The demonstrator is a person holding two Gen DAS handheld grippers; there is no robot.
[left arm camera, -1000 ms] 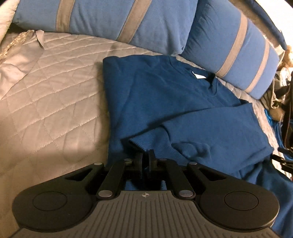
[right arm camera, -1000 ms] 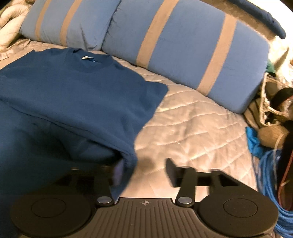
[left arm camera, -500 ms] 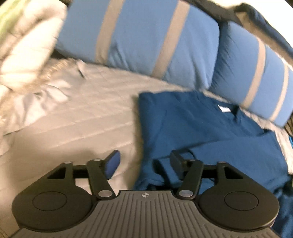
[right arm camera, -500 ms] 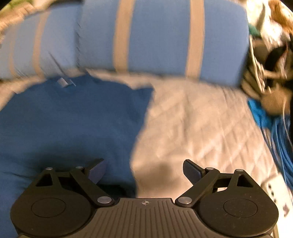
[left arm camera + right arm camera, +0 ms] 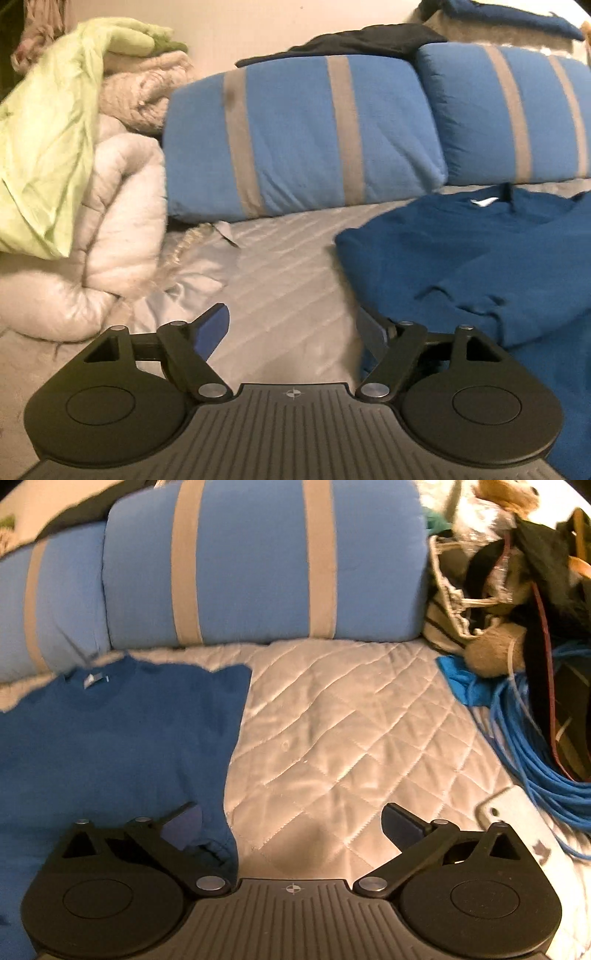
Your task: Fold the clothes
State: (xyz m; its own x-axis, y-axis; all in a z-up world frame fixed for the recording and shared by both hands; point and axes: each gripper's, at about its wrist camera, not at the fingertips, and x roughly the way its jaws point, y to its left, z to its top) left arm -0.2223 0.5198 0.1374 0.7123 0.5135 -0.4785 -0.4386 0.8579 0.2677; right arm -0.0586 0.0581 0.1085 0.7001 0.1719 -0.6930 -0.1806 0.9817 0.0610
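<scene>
A dark blue sweater (image 5: 480,258) lies flat on the quilted bed, collar toward the pillows, one sleeve folded across its body. My left gripper (image 5: 295,325) hovers over bare quilt by the sweater's left edge; its jaws are opening and nothing is between them. In the right wrist view the sweater (image 5: 110,746) fills the left side. My right gripper (image 5: 291,823) is above the sweater's right edge, jaws still opening wide, holding nothing; its left finger sits over the cloth without pinching it.
Two blue pillows with tan stripes (image 5: 303,136) (image 5: 258,561) line the back of the bed (image 5: 351,731). A heap of pale bedding and a green cloth (image 5: 74,166) sits at the left. Blue cable (image 5: 528,746), a bag and a white phone (image 5: 517,812) lie at the right.
Both grippers let go of the sweater and opened. The left one swung left and lifted, bringing the bedding heap into view. The right one pulled back and rolled.
</scene>
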